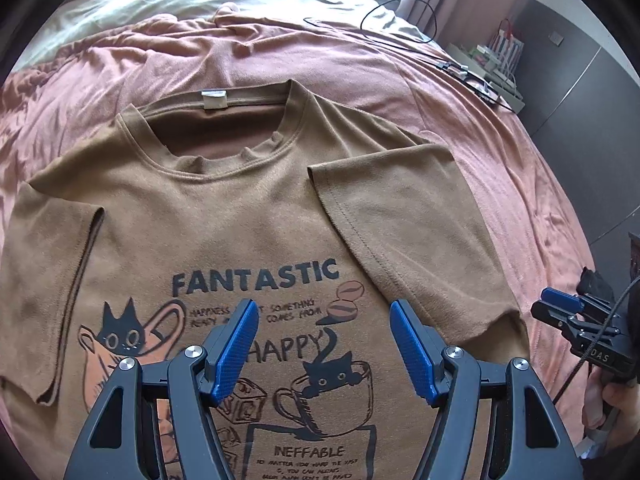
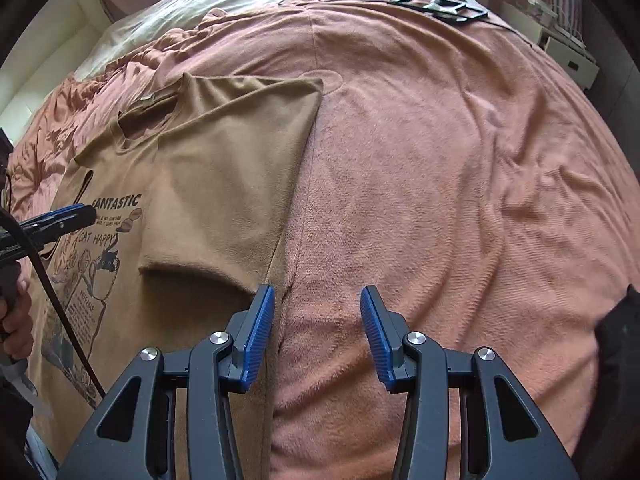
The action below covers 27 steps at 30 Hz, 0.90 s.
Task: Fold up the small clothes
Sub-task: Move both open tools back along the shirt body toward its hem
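With one sleeve (image 1: 404,216) folded in, both the left gripper (image 1: 324,344) and right gripper (image 2: 318,332) hover spread and empty; next, I judge, the flat sleeve (image 1: 52,272) at nine o'clock of the t-shirt (image 1: 240,220).

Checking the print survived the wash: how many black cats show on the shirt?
2. One cat peeks from the orange jug at the print's left; the other cat sits in the cup below "HAPPY". The left gripper may hide more.
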Each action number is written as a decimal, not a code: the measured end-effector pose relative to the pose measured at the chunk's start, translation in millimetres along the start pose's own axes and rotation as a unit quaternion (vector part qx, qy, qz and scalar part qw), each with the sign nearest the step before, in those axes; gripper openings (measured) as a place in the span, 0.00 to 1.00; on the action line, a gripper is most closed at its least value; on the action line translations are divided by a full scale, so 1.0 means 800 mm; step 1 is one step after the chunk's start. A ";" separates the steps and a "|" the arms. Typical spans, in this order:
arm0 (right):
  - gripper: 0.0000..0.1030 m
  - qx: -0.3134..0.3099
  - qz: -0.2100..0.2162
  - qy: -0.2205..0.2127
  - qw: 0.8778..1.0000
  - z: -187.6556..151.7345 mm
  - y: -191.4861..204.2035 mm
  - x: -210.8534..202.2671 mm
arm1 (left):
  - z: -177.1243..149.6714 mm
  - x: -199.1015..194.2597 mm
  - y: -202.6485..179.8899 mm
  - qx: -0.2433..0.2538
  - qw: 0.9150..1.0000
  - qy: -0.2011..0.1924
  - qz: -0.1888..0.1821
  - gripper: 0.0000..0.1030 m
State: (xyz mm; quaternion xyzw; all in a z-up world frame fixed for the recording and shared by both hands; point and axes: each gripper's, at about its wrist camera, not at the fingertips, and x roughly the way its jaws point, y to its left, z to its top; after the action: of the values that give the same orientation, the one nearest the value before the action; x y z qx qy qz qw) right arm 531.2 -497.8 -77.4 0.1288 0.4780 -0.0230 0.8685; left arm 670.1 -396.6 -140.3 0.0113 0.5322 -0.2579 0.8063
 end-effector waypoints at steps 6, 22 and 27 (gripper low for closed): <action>0.41 -0.008 0.012 -0.009 1.000 -0.007 0.010 -0.013 | -0.011 0.007 -0.023 0.021 0.999 0.009 -0.032 0.68; 0.41 0.024 0.021 -0.009 0.999 -0.021 -0.016 -0.020 | -0.041 0.056 -0.110 0.128 0.990 0.033 0.050 0.72; 0.41 0.015 0.020 -0.016 1.000 -0.015 -0.003 -0.019 | -0.035 0.044 -0.086 0.112 0.990 0.012 0.080 0.72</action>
State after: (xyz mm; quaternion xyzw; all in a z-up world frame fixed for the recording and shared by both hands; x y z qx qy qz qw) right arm 512.7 -498.9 -71.0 0.1508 0.4612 -0.0146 0.8743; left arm 627.3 -462.3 -165.4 0.1471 0.5071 -0.2508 0.8114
